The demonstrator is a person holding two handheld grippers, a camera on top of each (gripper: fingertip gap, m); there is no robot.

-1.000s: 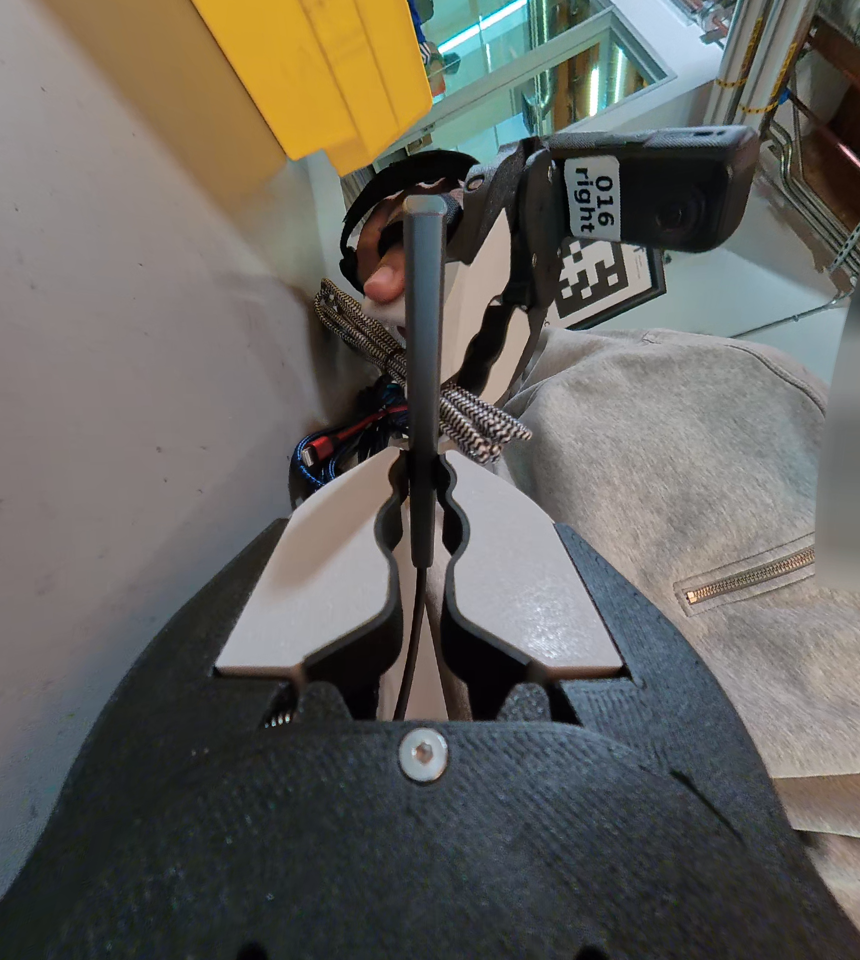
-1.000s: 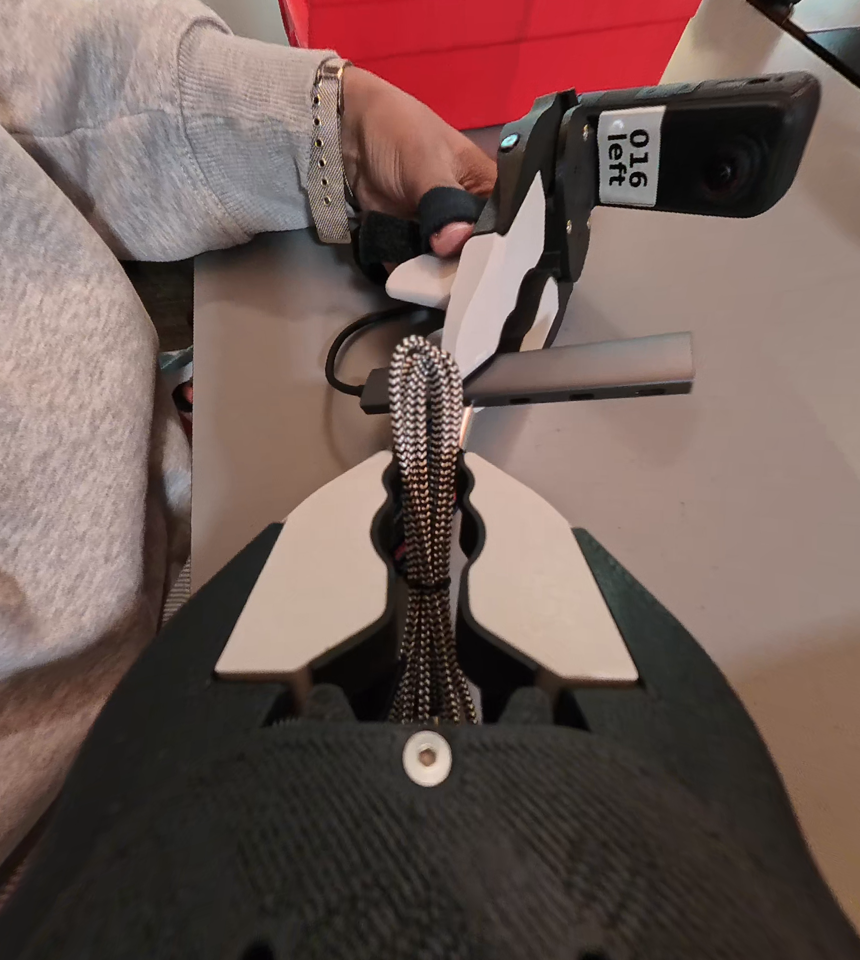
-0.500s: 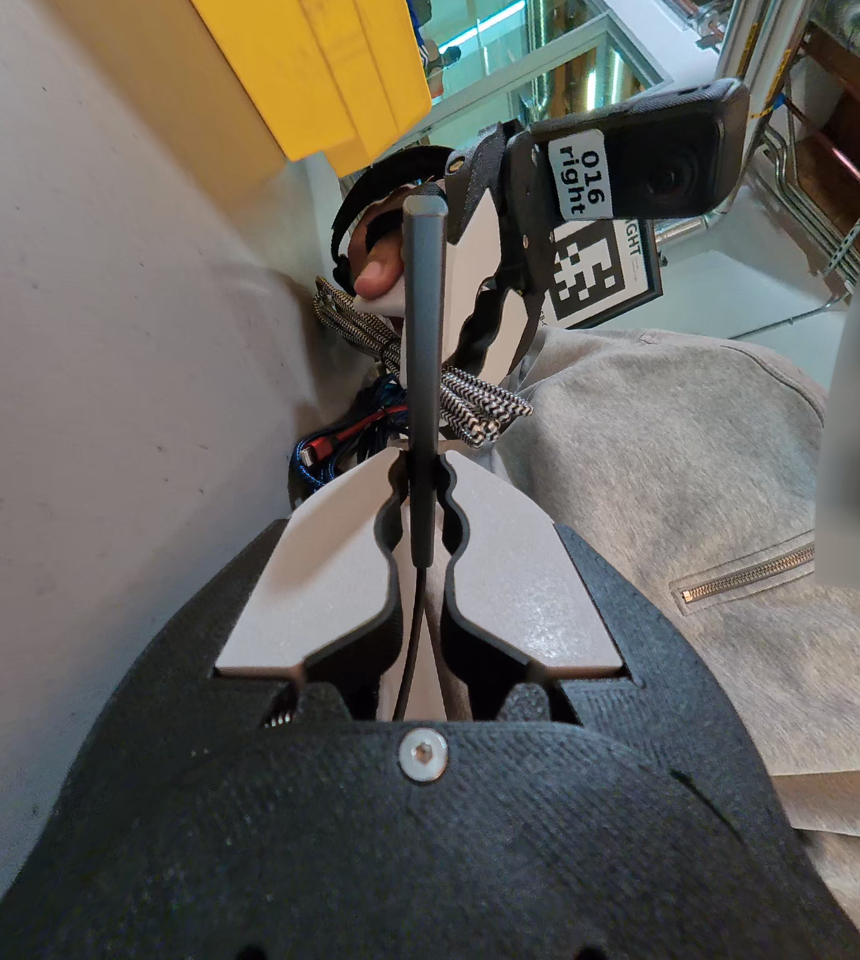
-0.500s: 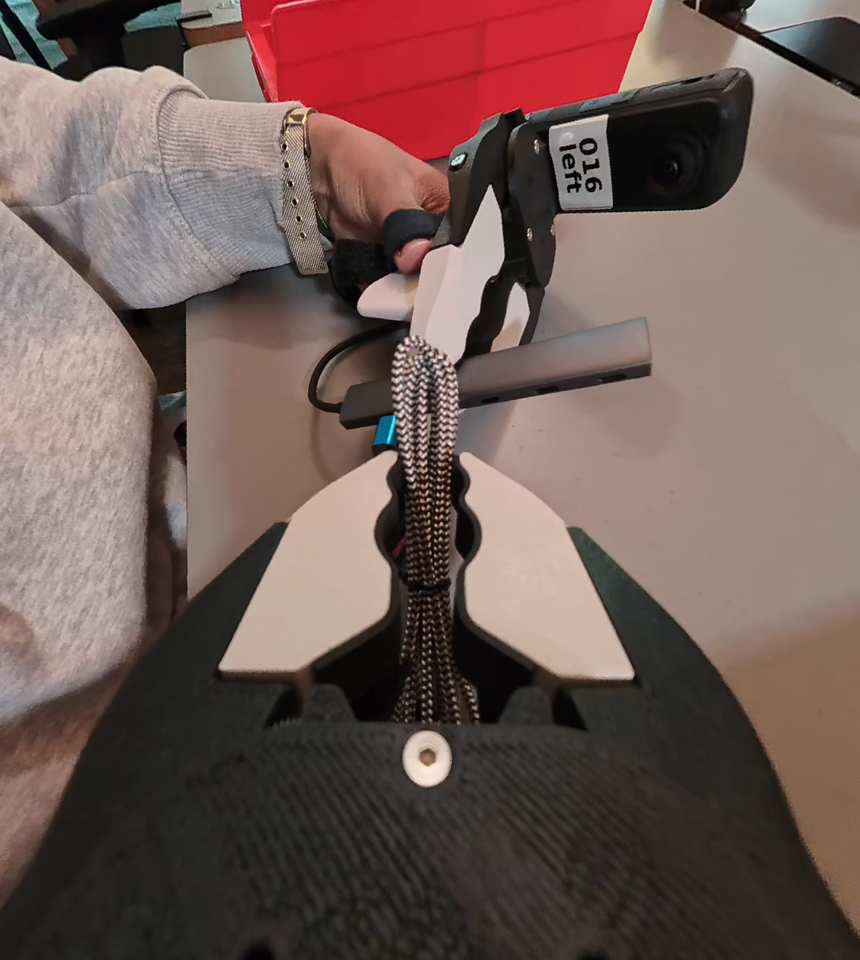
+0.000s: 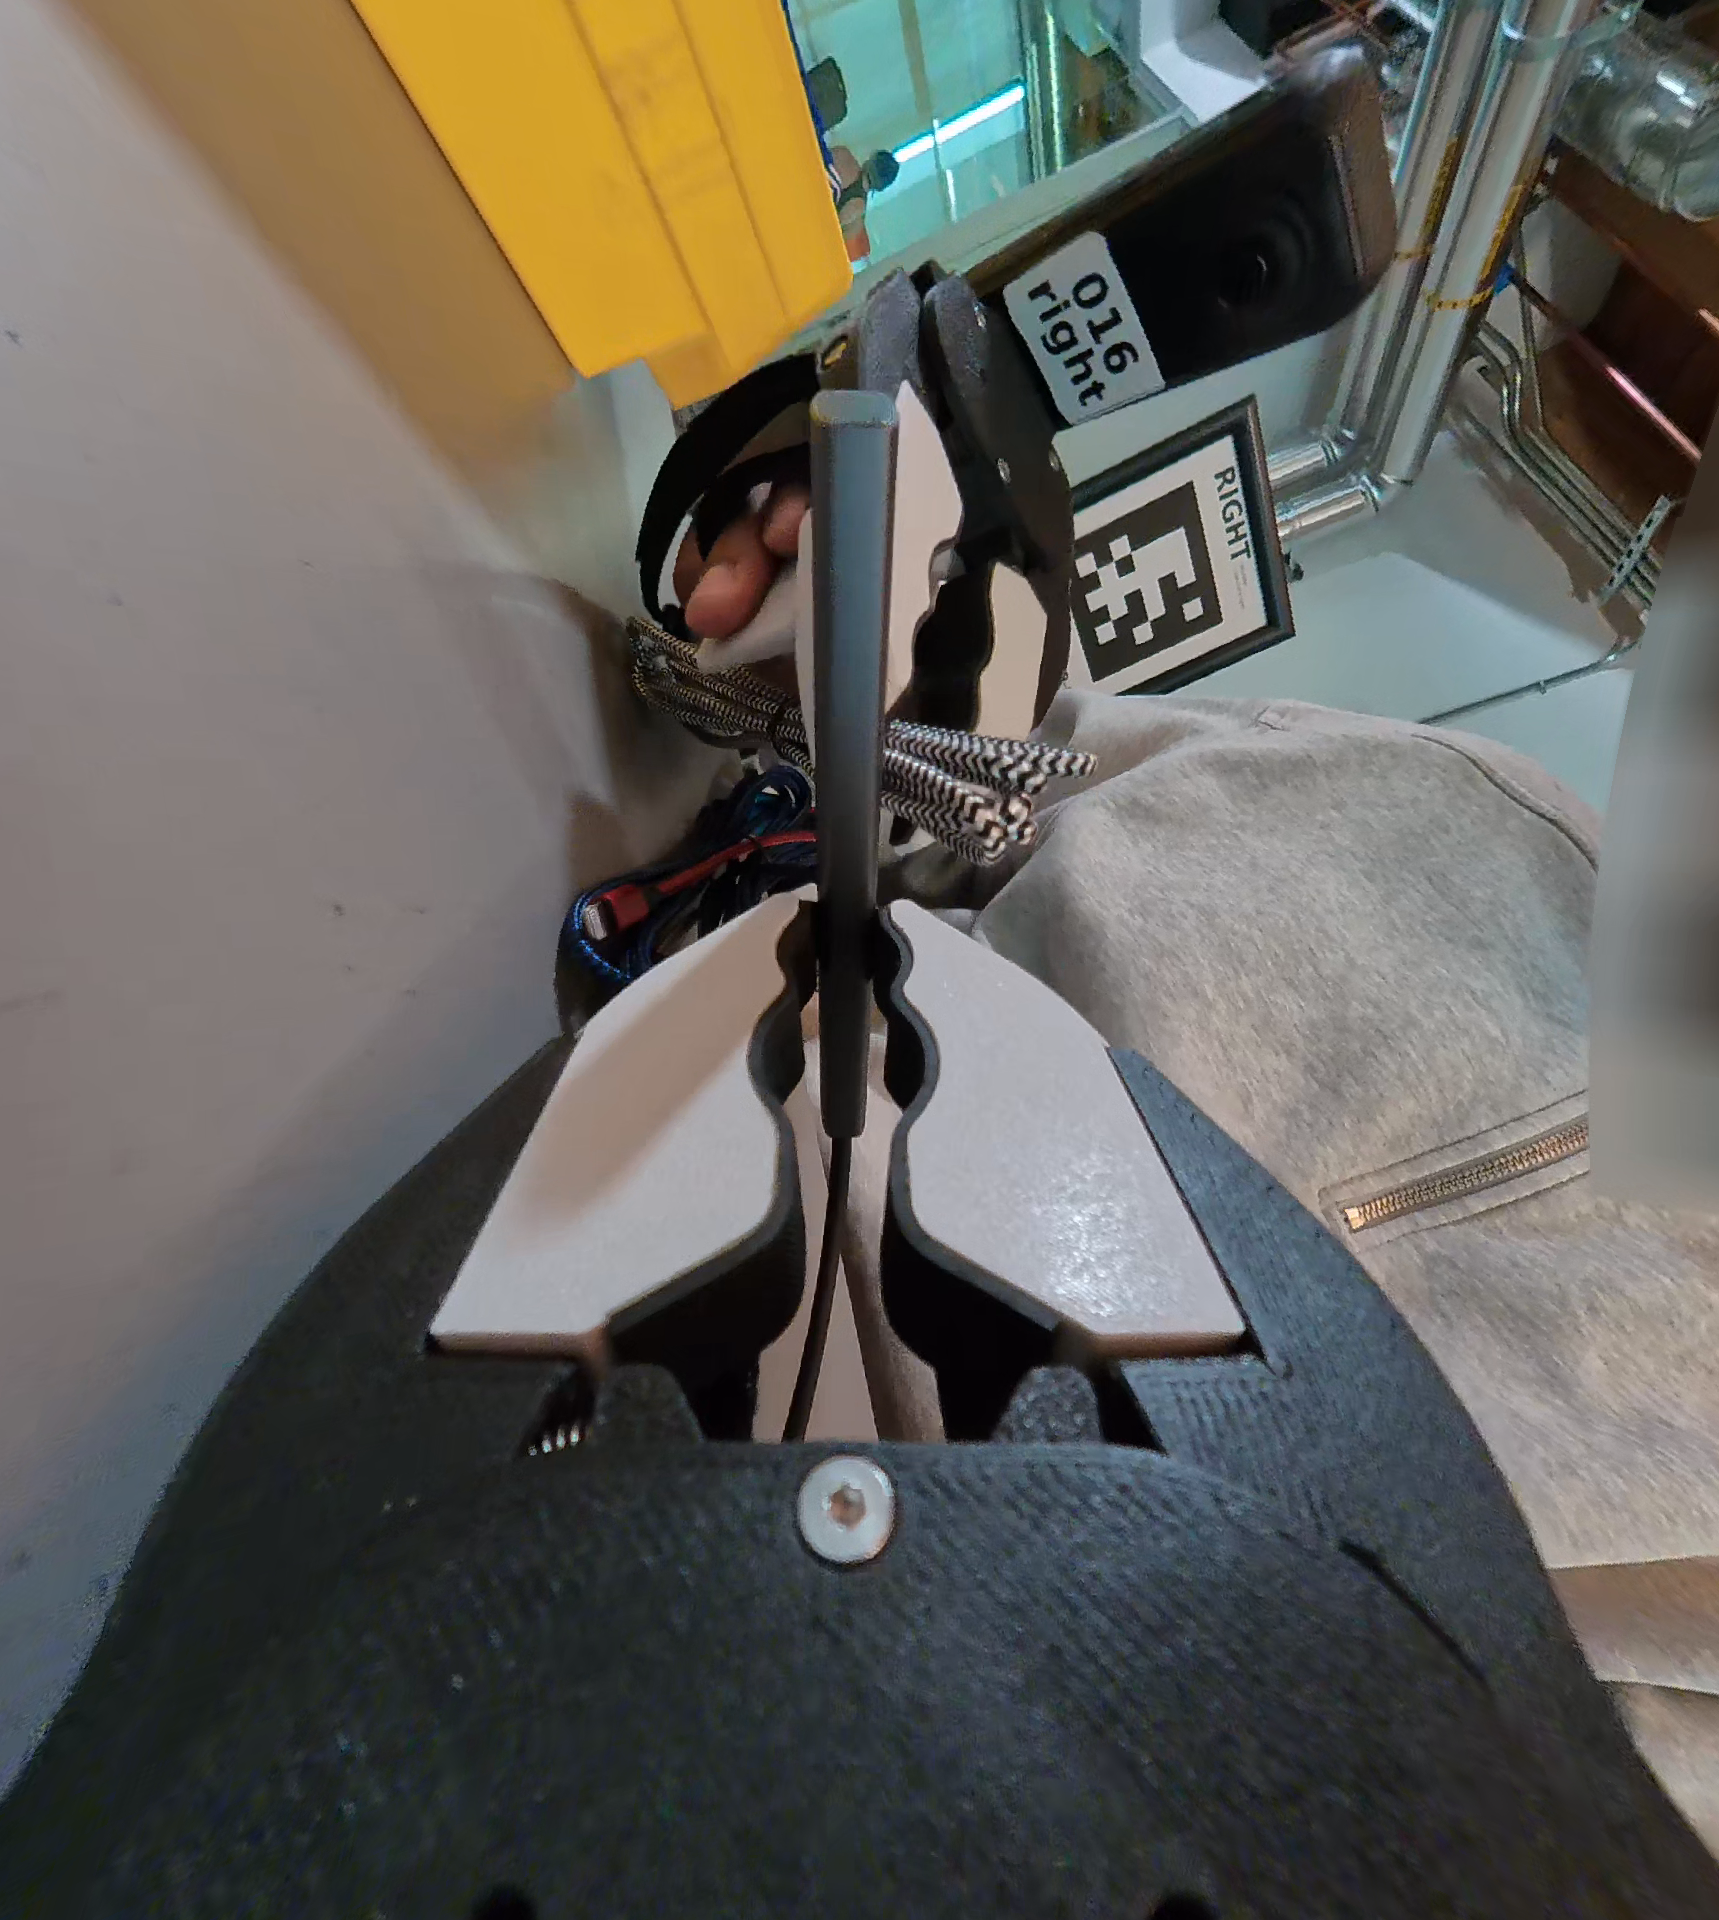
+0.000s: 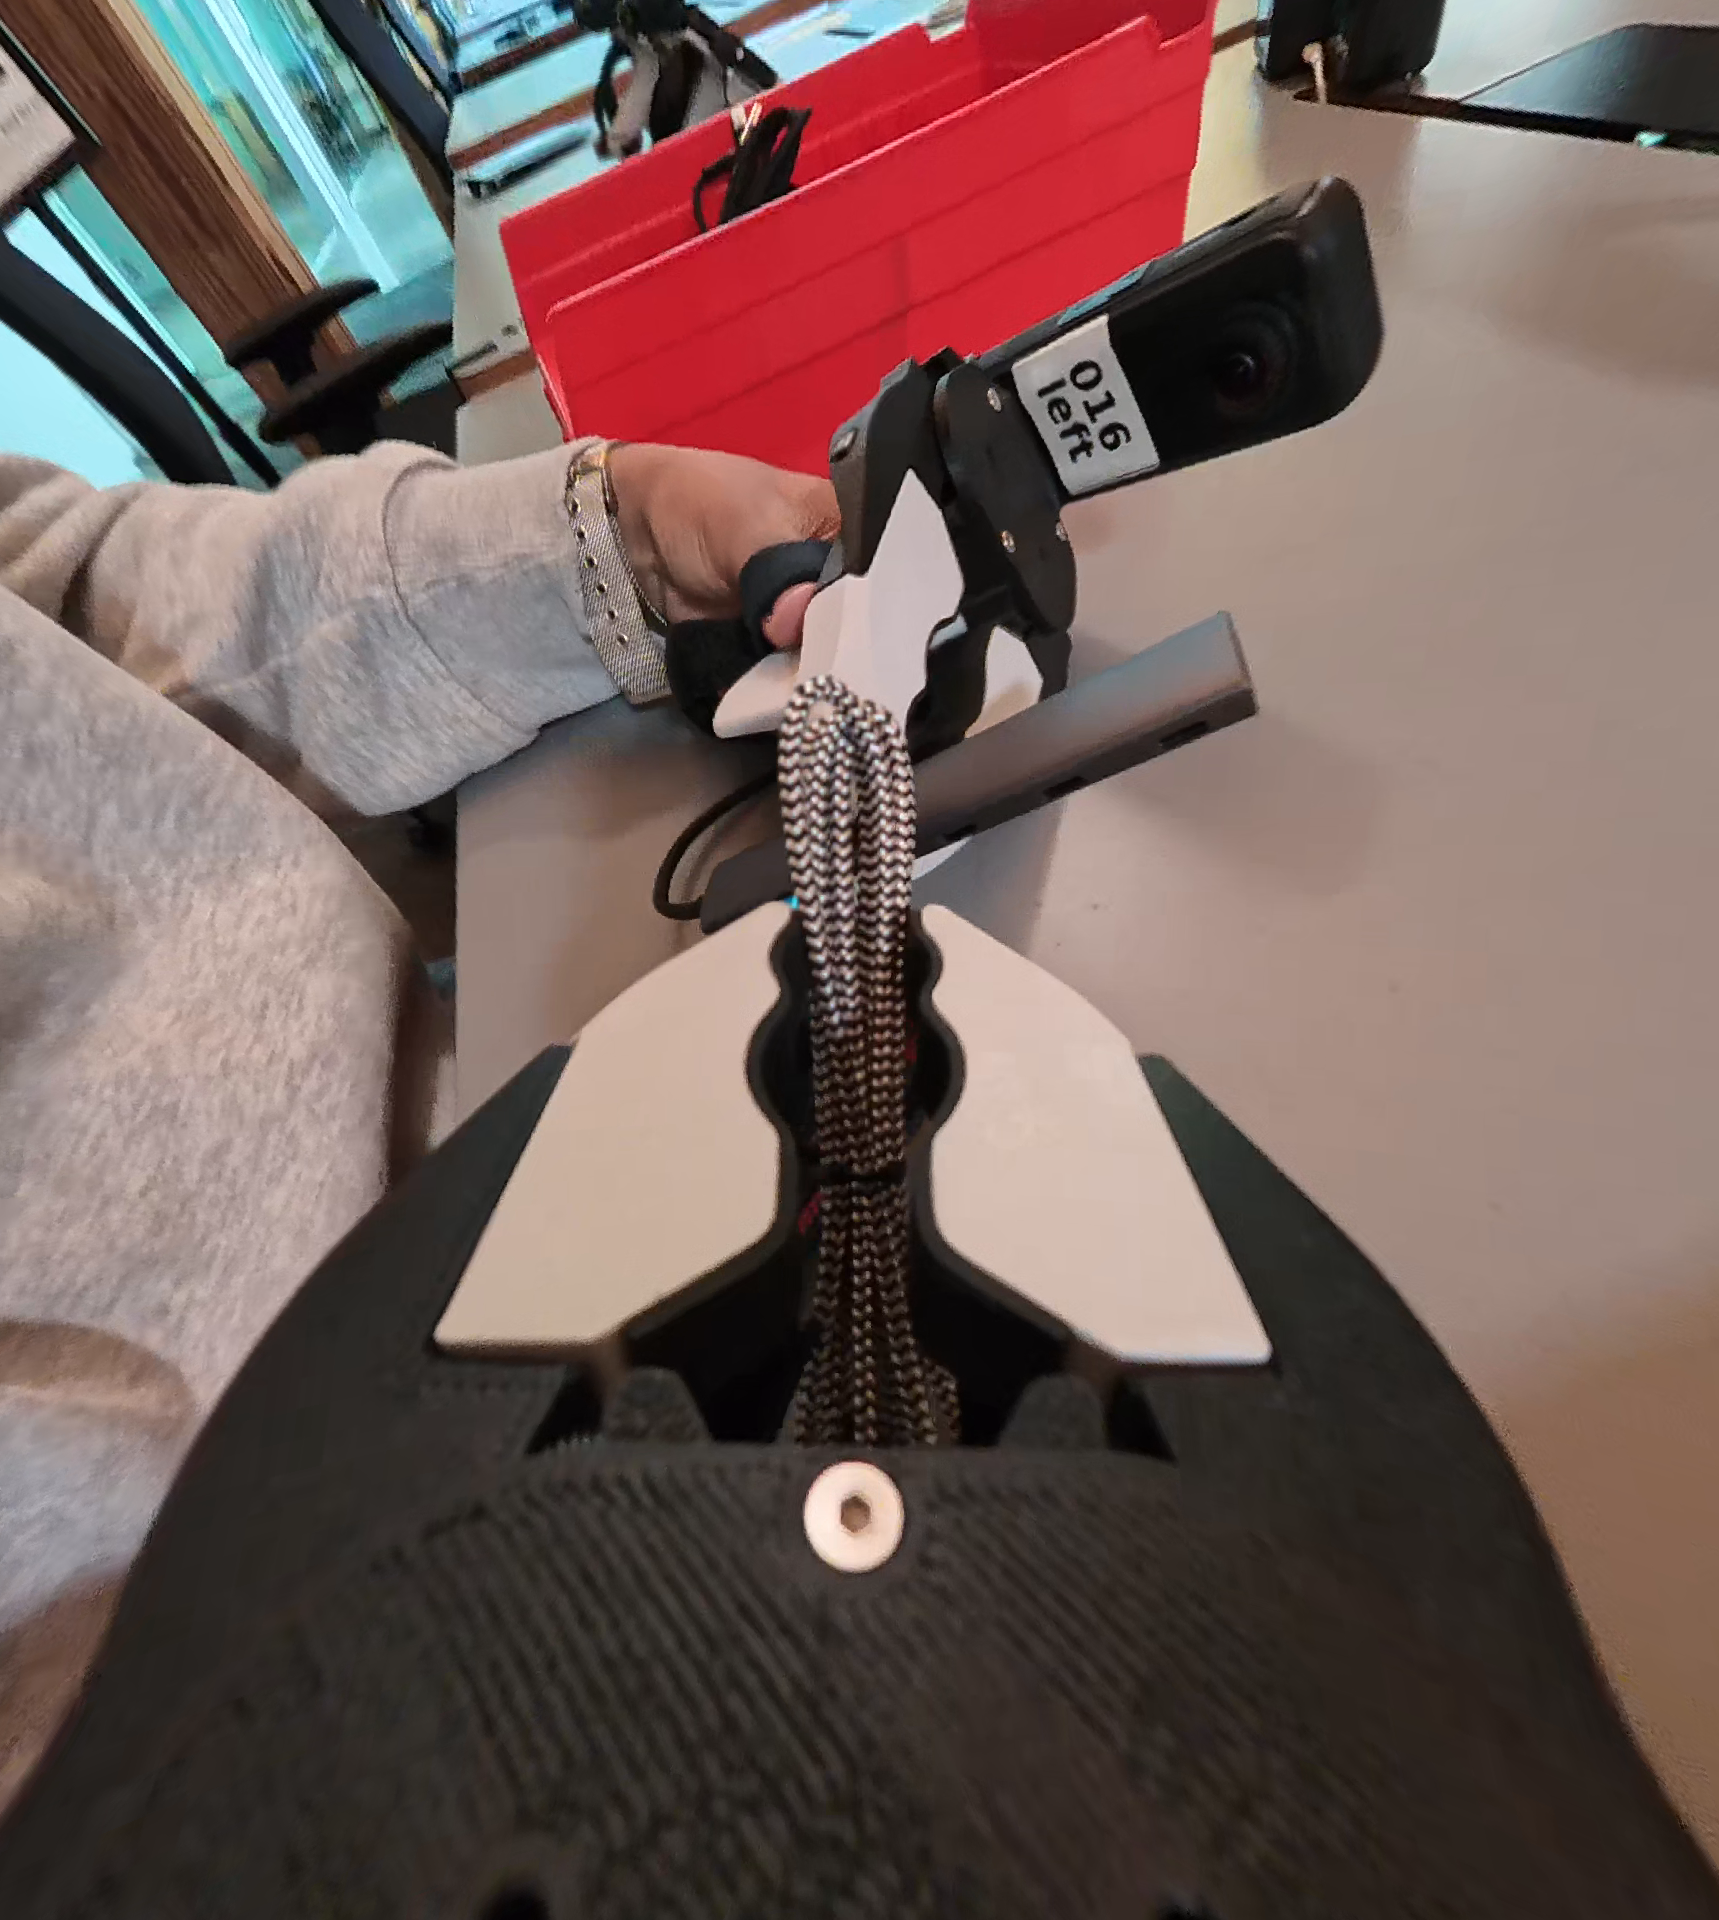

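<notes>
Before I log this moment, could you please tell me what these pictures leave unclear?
- Grey hub: near end hidden in the right wrist view by the braided cable bundle.
- Bundle's plugs: hidden in both views.
- Red and blue cables: mostly behind the left tongs, left wrist view.

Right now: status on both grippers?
Left gripper shut on grey USB hub. Right gripper shut on braided cable bundle. Both held close together above table.

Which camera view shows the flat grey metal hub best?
The right wrist view: the flat grey metal hub shows side-on, ports visible, shut in the left gripper. The left wrist view shows only its thin edge.
</notes>
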